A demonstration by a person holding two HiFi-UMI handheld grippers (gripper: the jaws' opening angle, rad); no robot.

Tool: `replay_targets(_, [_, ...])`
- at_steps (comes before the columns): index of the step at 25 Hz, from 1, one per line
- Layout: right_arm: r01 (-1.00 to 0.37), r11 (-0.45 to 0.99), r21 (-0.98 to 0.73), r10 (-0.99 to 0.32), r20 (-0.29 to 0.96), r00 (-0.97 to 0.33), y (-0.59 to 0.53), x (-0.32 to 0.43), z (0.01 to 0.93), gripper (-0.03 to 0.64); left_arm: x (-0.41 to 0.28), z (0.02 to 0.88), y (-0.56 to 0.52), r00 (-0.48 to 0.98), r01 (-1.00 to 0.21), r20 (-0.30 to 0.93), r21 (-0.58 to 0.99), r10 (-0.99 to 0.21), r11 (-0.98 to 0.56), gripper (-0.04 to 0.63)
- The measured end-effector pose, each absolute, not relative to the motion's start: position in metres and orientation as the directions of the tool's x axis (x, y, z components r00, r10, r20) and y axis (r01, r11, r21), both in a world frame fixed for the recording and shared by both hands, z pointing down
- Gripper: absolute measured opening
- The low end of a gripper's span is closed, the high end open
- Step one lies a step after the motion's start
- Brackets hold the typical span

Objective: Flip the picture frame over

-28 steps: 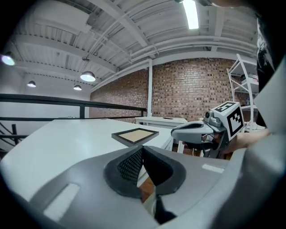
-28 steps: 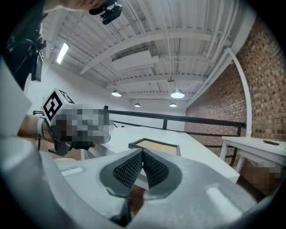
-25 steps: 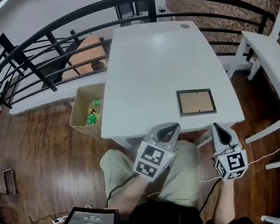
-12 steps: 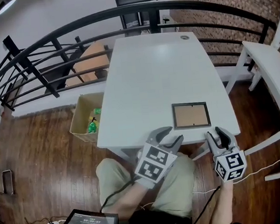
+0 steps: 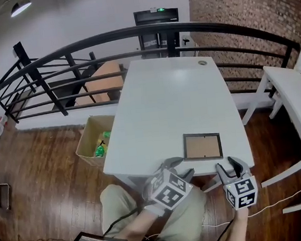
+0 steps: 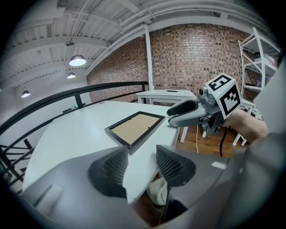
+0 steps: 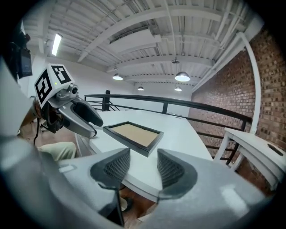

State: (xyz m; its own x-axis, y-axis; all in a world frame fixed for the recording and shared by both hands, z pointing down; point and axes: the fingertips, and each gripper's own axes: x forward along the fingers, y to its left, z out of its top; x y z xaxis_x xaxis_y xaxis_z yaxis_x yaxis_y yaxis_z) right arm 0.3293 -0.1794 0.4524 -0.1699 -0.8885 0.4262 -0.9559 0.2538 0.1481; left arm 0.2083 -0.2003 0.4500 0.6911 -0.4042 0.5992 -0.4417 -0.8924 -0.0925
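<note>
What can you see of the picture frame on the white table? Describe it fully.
The picture frame is a rectangle with a thin black border around a plain brown, board-like panel facing up. It lies flat on the white table, close to its near edge toward the right corner. Only the table touches it; nothing rests on it.

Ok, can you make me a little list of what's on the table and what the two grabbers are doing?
Table: white
Picture frame: flat near the table's front right corner, brown side up
Left gripper: fingers just opened, empty, short of the frame
Right gripper: fingers just opened, empty, short of the frame
Cardboard box: on floor, left of table
</note>
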Motion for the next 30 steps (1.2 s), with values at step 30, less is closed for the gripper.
replay_targets(30, [-0.951, 0.310, -0.009, -0.744, 0.621, -0.248, -0.1879, 0.3290, 0.4570, 0.161, 0.2086, 0.4532, -0.2089, 0.637, -0.440, 0.713, 0.024, -0.294, -0.898, 0.196])
